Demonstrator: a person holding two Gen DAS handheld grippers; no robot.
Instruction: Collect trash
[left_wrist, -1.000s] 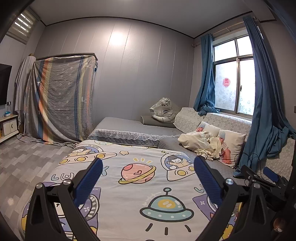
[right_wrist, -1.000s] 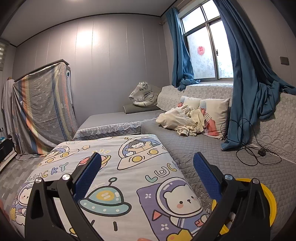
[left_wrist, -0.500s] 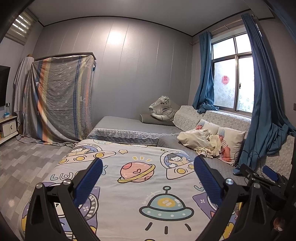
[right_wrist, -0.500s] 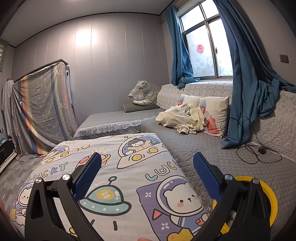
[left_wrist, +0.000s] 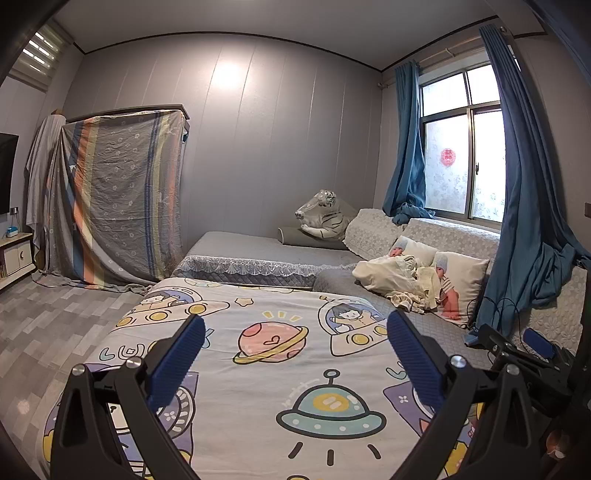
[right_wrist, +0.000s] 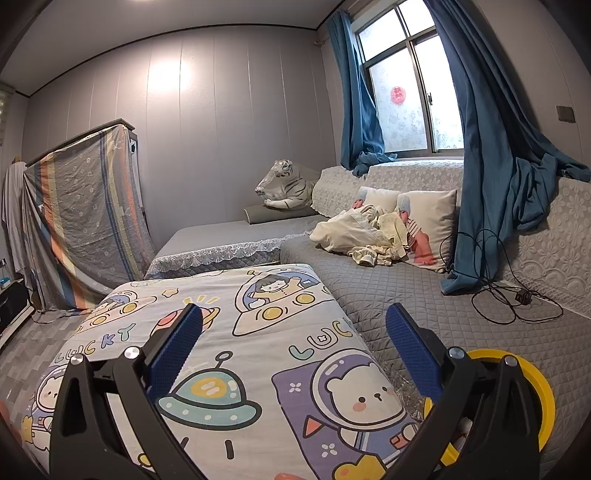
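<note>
**Both grippers wide over the cartoon bedspread**

Overhead, so to speak, each black-framed gripper looks along its own blue, ribbed finger pads: the left gripper (left_wrist: 295, 354) and the right gripper (right_wrist: 293, 347) both have their jaws spread far apart, with nothing between them.

Below them lies a smooth, pale bedspread printed with cartoon planets, saucers and astronaut bears (left_wrist: 273, 373), flat and nearly uncreased. Beside it, on the window side, runs a grey diamond-quilted sofa cover (right_wrist: 461, 332). Low at the right edge of the right wrist view, a round yellow plastic bin rim (right_wrist: 543, 391) sits on that quilting, partly hidden behind the gripper frame; crinkled, silvery material shows just beside the bedspread edge there, too indistinct to name.

Farther back, a heap of cream-coloured crumpled cloth (right_wrist: 354, 232) rests against white printed pillows (right_wrist: 432, 218). A black cable (right_wrist: 517, 299) coils loosely on the quilt below long blue curtains (right_wrist: 491, 147). A plush white tiger (left_wrist: 323, 218) lies on a grey bolster. A striped sheet draped over tall furniture (left_wrist: 118, 195) stands by the grey panelled wall, above grey wood-look flooring.
</note>
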